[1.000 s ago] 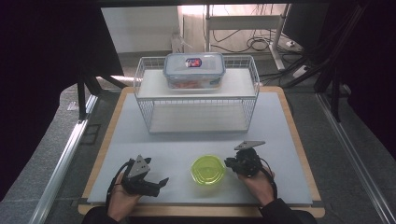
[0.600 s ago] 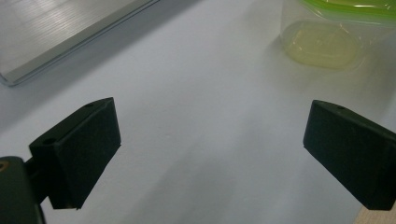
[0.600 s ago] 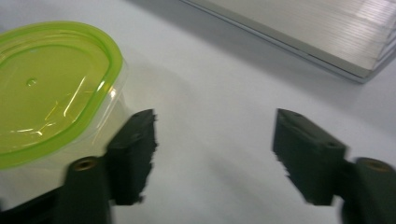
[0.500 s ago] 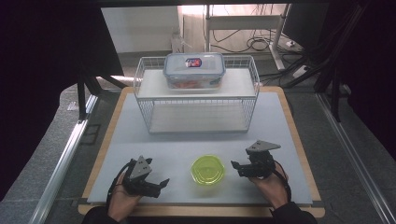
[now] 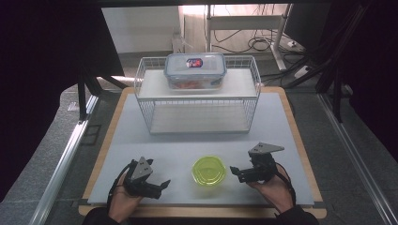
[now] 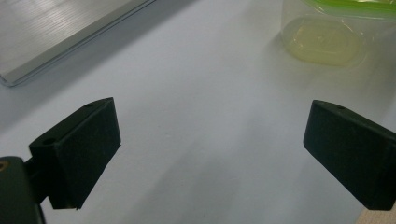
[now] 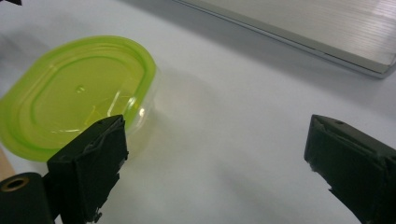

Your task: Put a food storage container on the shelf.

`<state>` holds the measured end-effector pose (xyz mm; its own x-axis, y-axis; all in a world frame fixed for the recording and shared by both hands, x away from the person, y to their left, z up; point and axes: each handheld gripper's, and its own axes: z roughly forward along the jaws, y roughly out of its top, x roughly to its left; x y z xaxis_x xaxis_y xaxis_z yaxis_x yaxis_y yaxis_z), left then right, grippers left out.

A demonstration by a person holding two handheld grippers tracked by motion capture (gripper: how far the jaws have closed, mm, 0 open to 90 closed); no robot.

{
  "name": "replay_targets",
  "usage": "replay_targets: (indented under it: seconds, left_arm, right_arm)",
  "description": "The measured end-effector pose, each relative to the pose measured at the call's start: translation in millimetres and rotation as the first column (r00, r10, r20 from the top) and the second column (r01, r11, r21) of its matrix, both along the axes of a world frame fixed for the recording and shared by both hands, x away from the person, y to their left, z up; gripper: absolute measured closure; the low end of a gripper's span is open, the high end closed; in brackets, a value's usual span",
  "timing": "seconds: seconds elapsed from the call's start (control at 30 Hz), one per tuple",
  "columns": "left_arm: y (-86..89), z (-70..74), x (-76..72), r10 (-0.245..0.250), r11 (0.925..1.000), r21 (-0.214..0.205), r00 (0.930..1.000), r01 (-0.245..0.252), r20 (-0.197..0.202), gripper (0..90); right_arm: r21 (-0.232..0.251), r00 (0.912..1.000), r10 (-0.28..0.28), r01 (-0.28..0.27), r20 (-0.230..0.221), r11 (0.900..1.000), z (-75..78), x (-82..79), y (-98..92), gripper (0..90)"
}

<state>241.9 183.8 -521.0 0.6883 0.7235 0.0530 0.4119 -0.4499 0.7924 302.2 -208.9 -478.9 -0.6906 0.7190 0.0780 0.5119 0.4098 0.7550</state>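
Green-lidded tub between both grippers: light, thin plastic, likely slippery; grasp at rim. Right gripper, jaws just opened wide, empty; left gripper open, empty

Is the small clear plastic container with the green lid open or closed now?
Closed. The green lid sits flat on the small clear plastic container, covering its whole top, in the high view and the right gripper view.
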Motion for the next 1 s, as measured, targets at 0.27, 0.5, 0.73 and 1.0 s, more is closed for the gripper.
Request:
replay_targets:
  seconds: [0.27, 0.5, 0.73, 1.0]
  left_arm:
    - [-1.3, 1.6, -1.3, -0.007, 1.0, -0.005, 0.9999, 0.007, 0.015, 3.8]
    - [-1.5, 1.8, -1.5, -0.008, 1.0, -0.004, 0.9998, 0.008, 0.019, 3.8]
    - [-2.2, 1.2, -1.3, -0.011, 0.9999, 0.002, 0.9998, 0.011, 0.017, 3.9]
    - [-3.3, 0.6, -1.2, -0.018, 0.9998, 0.012, 0.9997, 0.017, 0.015, 3.8]
  right_arm:
    - [0.07, 0.9988, -0.014, 0.018, -0.047, 0.9974, 5.9, -3.3, 5.0, 23.2]
    - [0.136, 0.9962, 0.035, -0.024, -0.08, 0.9904, 7.8, -6.0, 15.4, 38.0]
    - [0.188, 0.9847, 0.068, -0.037, -0.16, 0.9814, -1.3, 3.3, 20.1, 51.3]
    - [0.235, 0.9674, 0.094, -0.038, -0.235, 0.9714, -11.3, 16.8, 24.2, 61.4]
